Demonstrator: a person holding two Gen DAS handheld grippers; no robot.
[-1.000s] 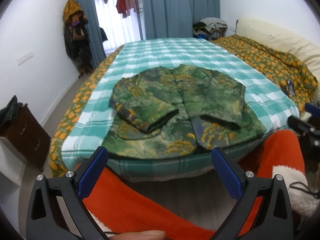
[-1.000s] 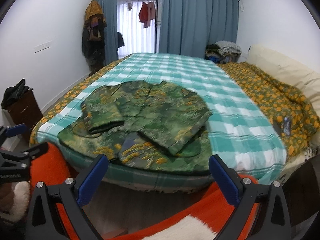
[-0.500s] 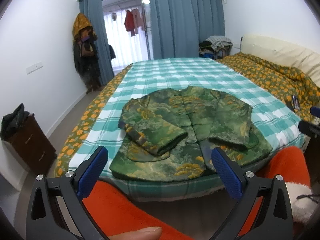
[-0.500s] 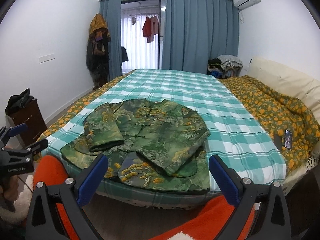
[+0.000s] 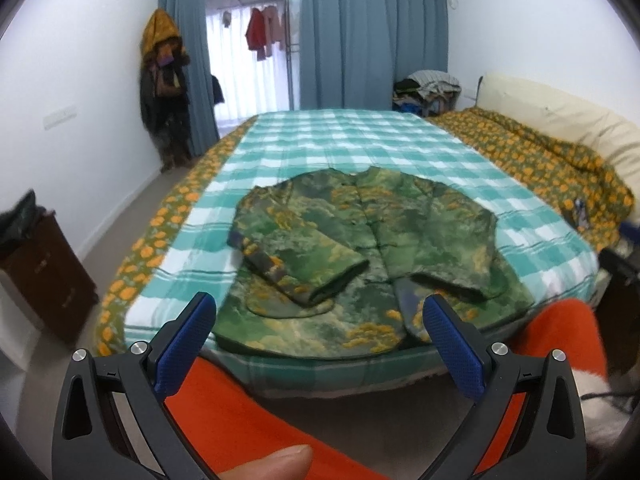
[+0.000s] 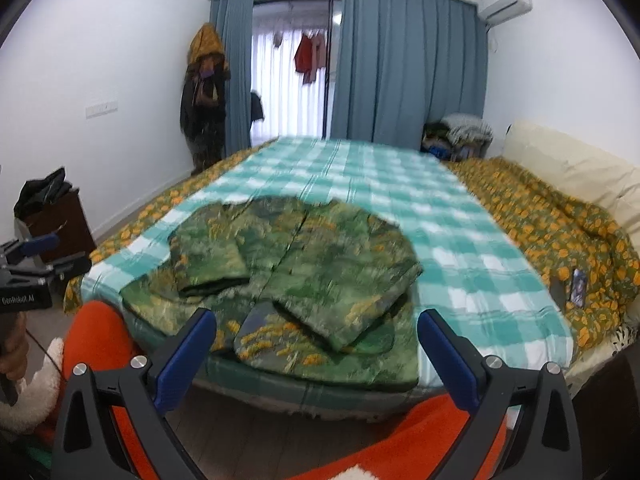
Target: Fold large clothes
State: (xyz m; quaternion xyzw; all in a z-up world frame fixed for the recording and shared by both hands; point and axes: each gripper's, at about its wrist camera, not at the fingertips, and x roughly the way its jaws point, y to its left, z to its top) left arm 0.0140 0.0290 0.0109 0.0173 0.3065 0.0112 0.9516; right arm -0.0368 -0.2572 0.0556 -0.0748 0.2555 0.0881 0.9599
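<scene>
Two hand-held grippers, left (image 5: 316, 334) and right (image 6: 316, 338), jaws apart before a green jacket (image 5: 360, 248) on the checked bed (image 5: 360, 140).

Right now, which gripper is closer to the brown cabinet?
Left. The left gripper is on the side of the brown cabinet; the right gripper is farther over, toward the orange quilt.

The green camouflage jacket (image 5: 360, 256) lies flat near the bed's foot edge, both sleeves folded across its front.
</scene>
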